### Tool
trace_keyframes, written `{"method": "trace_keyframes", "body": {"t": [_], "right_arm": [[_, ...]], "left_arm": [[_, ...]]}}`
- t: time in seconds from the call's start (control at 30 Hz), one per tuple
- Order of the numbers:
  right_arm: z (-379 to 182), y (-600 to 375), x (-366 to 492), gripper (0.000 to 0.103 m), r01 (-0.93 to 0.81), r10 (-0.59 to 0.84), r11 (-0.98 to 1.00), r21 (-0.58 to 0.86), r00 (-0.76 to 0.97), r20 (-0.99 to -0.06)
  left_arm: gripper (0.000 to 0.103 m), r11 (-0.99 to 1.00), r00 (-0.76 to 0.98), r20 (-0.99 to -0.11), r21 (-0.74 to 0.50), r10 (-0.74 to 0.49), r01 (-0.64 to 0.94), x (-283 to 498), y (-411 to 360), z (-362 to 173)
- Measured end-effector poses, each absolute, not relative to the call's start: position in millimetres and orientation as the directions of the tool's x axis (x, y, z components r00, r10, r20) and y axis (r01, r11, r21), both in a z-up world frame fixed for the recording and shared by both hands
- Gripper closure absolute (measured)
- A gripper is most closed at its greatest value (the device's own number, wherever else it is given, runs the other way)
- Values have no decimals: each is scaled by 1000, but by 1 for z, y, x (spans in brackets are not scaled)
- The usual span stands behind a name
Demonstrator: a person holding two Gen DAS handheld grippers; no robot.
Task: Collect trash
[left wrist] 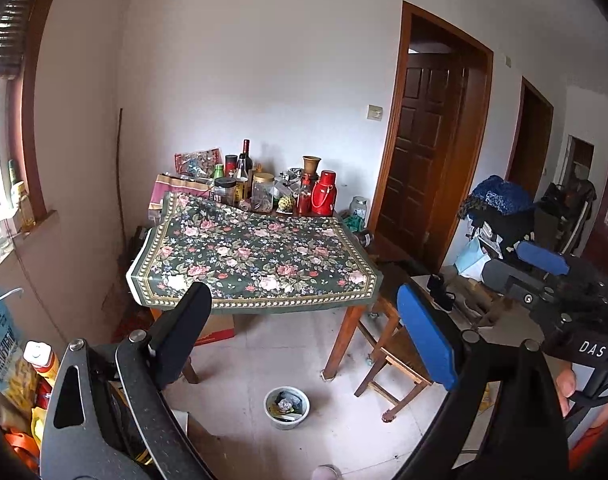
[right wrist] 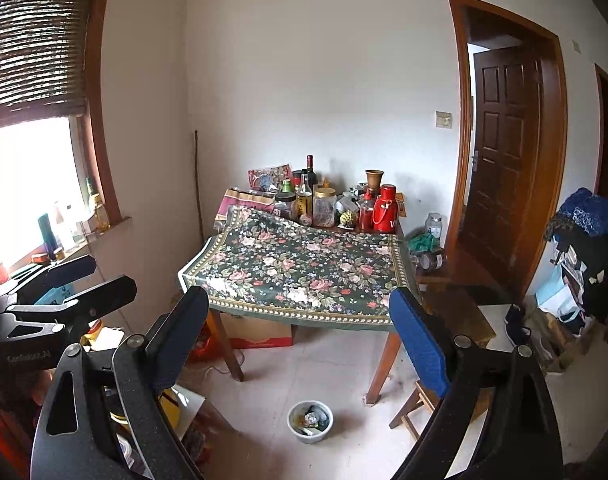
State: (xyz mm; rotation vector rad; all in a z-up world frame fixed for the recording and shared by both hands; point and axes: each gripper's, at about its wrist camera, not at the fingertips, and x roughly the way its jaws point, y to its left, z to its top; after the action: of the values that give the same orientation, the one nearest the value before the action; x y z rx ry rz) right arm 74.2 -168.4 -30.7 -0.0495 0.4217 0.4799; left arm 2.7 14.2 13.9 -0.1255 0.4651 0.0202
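Both wide and empty, the left gripper (left wrist: pixel 304 332) and right gripper (right wrist: pixel 299 332) face the trash bowl (right wrist: pixel 310 421) at six o'clock on the floor, roughly equally near.

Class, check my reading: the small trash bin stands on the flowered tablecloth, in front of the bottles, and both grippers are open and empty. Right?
Not quite: the trash bin stands on the floor in front of the table, as the right wrist view shows. Both the left gripper and right gripper are open and empty.

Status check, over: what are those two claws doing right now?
Both grippers open, empty. Trash bucket on floor ahead, part full. Nothing blocking.
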Motion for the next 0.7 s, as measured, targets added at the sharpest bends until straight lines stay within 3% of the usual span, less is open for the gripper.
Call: {"method": "trace_keyframes", "body": {"t": [0.7], "right_arm": [[-28, -169, 76, 13, -460, 434, 887, 49, 792, -429]], "left_arm": [[9, 989, 887, -462, -141, -20, -51, 6, 17, 12]]}}
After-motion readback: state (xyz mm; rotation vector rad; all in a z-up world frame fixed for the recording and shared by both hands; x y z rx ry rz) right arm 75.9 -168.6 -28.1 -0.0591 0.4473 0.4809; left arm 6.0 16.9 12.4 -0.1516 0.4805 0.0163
